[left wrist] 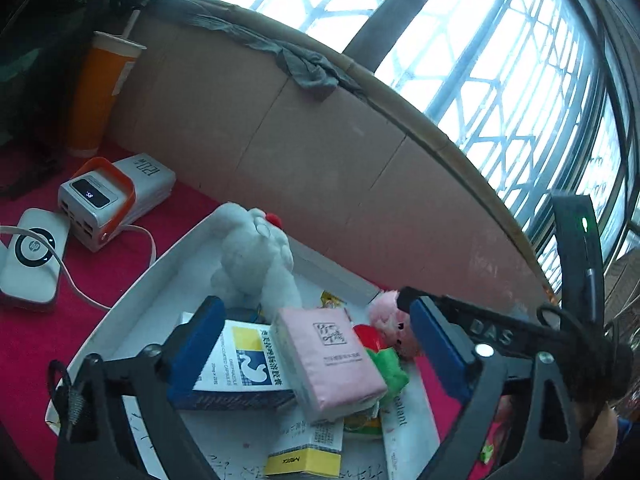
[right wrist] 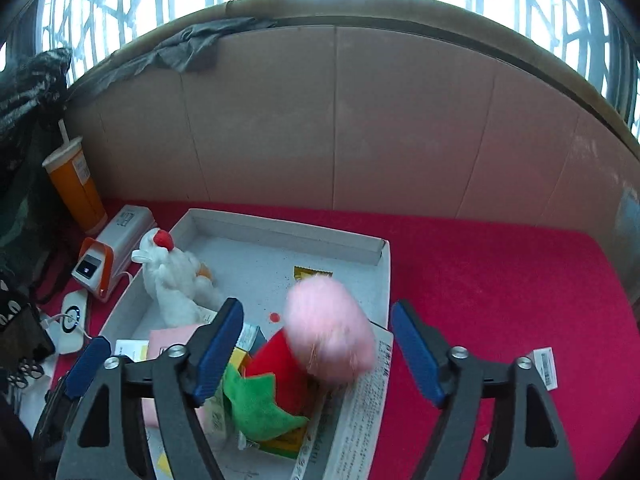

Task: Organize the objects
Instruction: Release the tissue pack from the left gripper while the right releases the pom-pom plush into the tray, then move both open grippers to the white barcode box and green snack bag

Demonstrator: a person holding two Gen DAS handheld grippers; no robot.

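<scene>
Nearest the left wrist camera, the left claw point(left wrist: 316, 356) stands wide open with nothing gripped; a pink tissue pack point(left wrist: 332, 360) lies between its blue pads but touches neither, resting tilted on a blue-and-white medicine box point(left wrist: 248, 364) inside the white tray point(left wrist: 132, 292); the right claw point(right wrist: 316, 352) is likewise spread wide and holds nothing, with a pink fluffy toy point(right wrist: 330, 328) and the red-and-green plush point(right wrist: 272, 384) under it sitting loose in the gap, the pink one blurred. Both toys lie at the tray's near right part, on printed paper sheets point(right wrist: 360, 408) that overlap its edge; a yellow-ended box point(left wrist: 304, 460) lies flat near the tray's front. Further in, a white plush bird point(right wrist: 176, 280) with a red crest leans at the tray's left wall, and a small yellow packet point(right wrist: 312, 272) lies toward the far wall. Beyond the tray on the red bench point(right wrist: 500, 280), to the left, are a silver power bank point(left wrist: 116, 200) with an orange strap, a white round-marked charger point(left wrist: 32, 256) with its cable, and an orange cup point(left wrist: 100, 96) with a straw; a small barcode label point(right wrist: 546, 368) lies alone on the right; a brown cardboard wall point(right wrist: 336, 120) backs everything, a window behind it. The step in hand looks like a release into the tray, both claws having let things go; next, I judge, each claw needs lifting clear without snagging the toys or tipping the tissue pack; whether more things wait outside the tray cannot be told.
</scene>
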